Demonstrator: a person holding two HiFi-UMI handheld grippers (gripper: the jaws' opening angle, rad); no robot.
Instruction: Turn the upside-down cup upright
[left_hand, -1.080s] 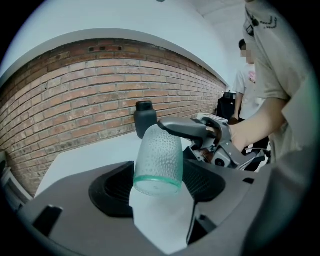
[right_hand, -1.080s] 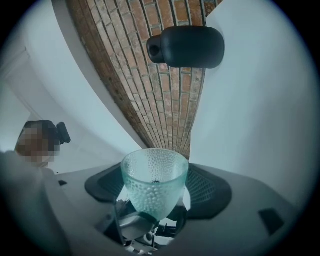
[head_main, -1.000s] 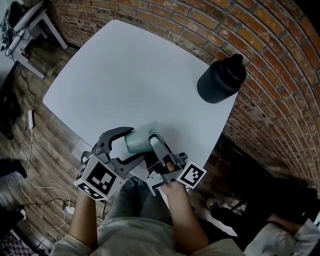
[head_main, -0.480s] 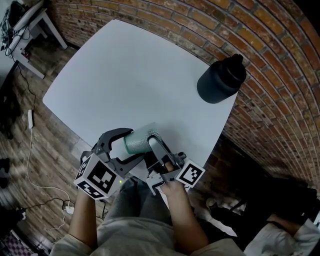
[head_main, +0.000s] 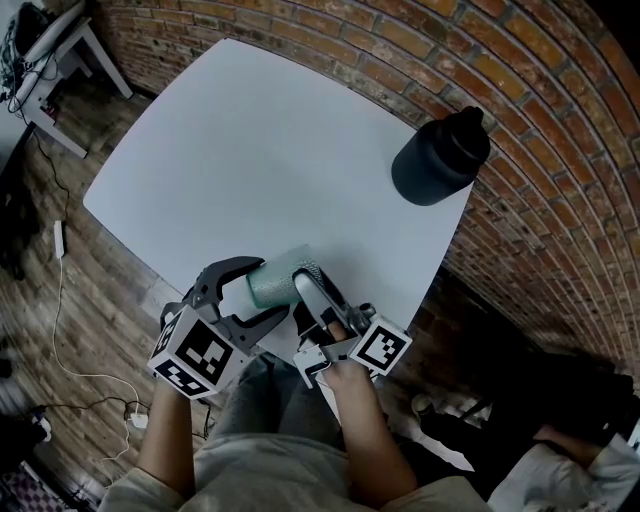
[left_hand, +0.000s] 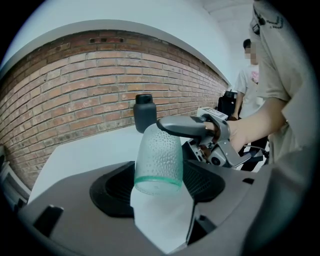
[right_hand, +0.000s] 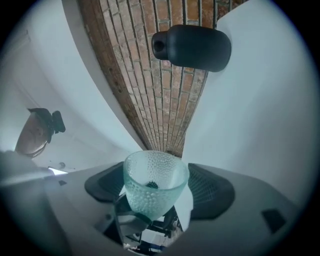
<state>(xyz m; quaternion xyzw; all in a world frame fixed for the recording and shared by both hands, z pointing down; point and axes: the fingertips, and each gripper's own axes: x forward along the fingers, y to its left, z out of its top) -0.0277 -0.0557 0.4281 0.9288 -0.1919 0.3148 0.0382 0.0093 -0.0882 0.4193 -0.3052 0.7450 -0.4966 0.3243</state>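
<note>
The clear dimpled cup (head_main: 278, 283) with a green rim is tipped on its side over the white table's (head_main: 260, 150) front edge, rim toward my left gripper (head_main: 262, 290). My right gripper (head_main: 308, 290) is shut on the cup, one finger lying along its side. In the right gripper view I look into the cup's (right_hand: 155, 182) mouth between the pads. In the left gripper view the cup (left_hand: 159, 155) stands rim-first between my left jaws, which are spread wider than it, and a right gripper finger (left_hand: 187, 126) crosses the cup's base.
A dark bottle (head_main: 440, 160) stands at the table's far right corner against the brick wall (head_main: 560, 180). A small side table (head_main: 60, 60) with cables is on the wood floor at the far left. Another person (left_hand: 250, 75) stands to the right.
</note>
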